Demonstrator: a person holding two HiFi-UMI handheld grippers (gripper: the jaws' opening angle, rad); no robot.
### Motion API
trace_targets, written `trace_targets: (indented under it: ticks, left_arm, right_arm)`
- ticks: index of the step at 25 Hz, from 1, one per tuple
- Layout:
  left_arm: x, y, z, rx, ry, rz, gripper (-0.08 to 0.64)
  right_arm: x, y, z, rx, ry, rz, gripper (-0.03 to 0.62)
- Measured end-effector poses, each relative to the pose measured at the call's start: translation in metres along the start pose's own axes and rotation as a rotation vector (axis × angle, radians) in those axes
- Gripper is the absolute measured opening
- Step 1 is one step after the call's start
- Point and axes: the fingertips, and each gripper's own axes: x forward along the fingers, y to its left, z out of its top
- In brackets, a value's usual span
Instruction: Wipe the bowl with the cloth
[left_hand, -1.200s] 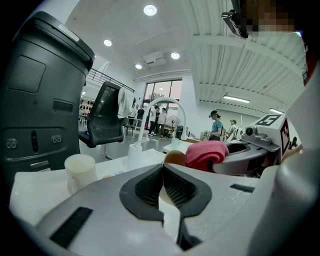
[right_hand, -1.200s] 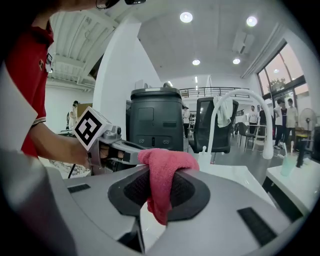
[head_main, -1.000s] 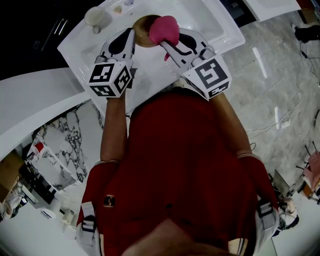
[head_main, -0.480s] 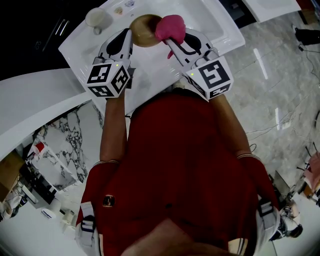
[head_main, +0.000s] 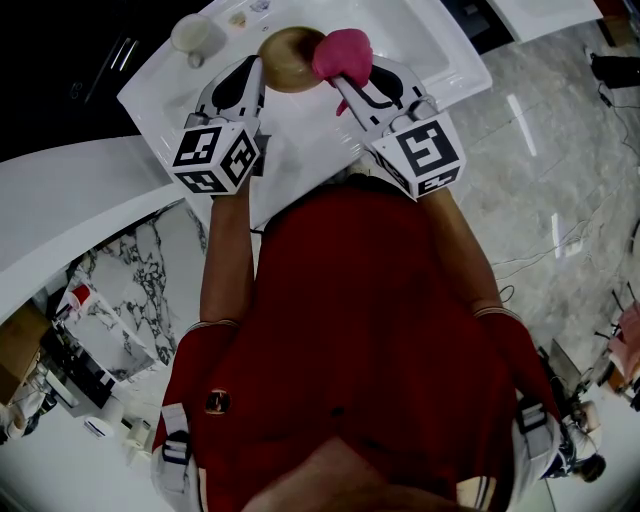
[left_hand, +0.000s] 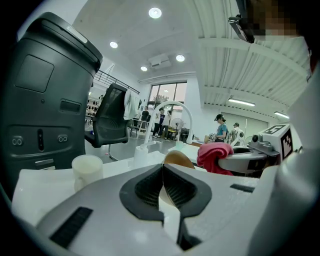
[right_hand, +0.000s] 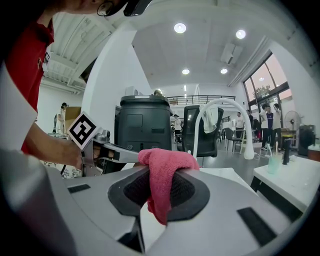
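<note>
A brown bowl (head_main: 288, 58) is held tilted over the white sink basin (head_main: 420, 40). My left gripper (head_main: 261, 64) is shut on its near rim; in the left gripper view the bowl (left_hand: 179, 159) rises just behind the closed jaws of that gripper (left_hand: 162, 176). My right gripper (head_main: 341, 82) is shut on a pink cloth (head_main: 343, 52), which bunches against the bowl's right edge. In the right gripper view the cloth (right_hand: 165, 175) hangs down between the pads. From the left gripper view the cloth (left_hand: 214, 154) touches the bowl's right side.
A white cup (head_main: 190, 35) stands at the basin's far left corner, also seen as the cup (left_hand: 87, 170). A curved white faucet (left_hand: 172, 107) and a tall black machine (left_hand: 45, 100) stand behind. A white counter (head_main: 70, 200) runs to the left.
The cloth has slid right off the bowl's middle to its right edge, so more of the bowl's inside shows. Both grippers shifted slightly and stay shut.
</note>
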Motion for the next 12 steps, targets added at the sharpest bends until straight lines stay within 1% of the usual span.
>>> trace_targets:
  ticks: [12]
  left_arm:
    - [-0.0028, 0.0025, 0.0005, -0.004, -0.008, -0.008, 0.011]
  right_arm:
    - [0.0035, 0.0040, 0.0044, -0.007, -0.008, -0.013, 0.069]
